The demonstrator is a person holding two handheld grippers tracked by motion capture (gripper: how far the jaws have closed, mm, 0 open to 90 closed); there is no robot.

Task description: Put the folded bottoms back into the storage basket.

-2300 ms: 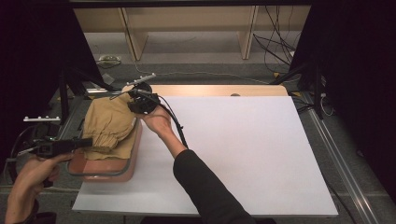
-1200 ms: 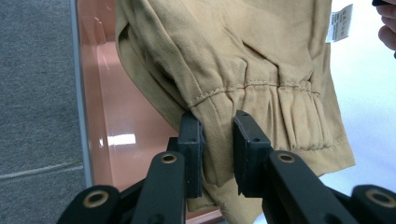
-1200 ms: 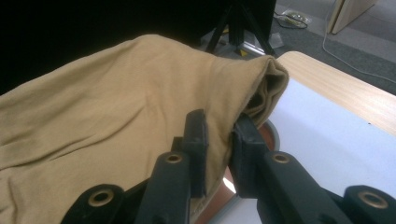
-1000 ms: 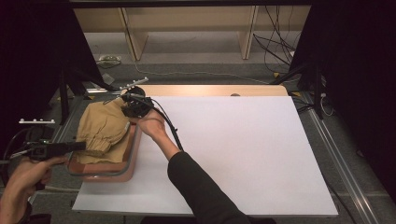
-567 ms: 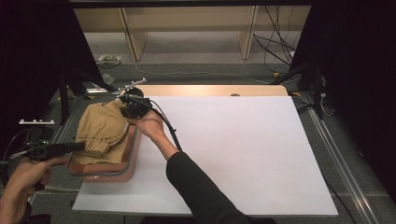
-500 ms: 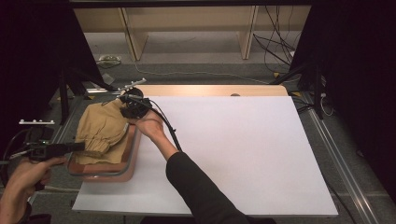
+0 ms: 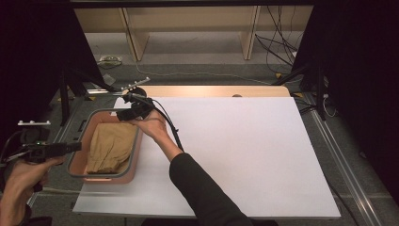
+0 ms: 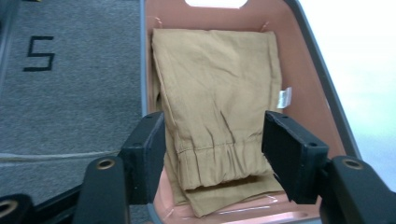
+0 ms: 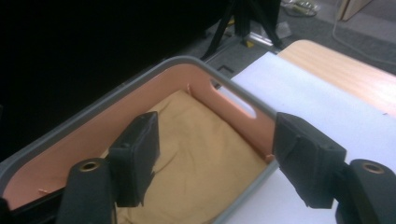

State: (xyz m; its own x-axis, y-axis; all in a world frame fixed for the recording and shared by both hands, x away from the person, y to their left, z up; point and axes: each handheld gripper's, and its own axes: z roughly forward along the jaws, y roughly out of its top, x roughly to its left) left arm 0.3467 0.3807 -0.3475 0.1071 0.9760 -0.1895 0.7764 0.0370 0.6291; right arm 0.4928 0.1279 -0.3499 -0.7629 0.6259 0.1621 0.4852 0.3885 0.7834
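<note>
Left of the left tool [image 8: 212, 154], a black "5" [image 8: 39, 53] marks the grey carpet; a white tag [image 8: 285, 98], unreadable, edges the folded tan cloth garment [image 8: 217, 107]. Both tools gape empty, the garment lying ahead of them in the pink grey-rimmed plastic basin [image 7: 136, 146], the right tool [image 9: 215, 158] over its far corner.

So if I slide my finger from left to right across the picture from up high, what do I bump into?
Left gripper → pink bin with the folded tan cloth inside → the person's right hand → white sheet covering the table → black curtain.
</note>
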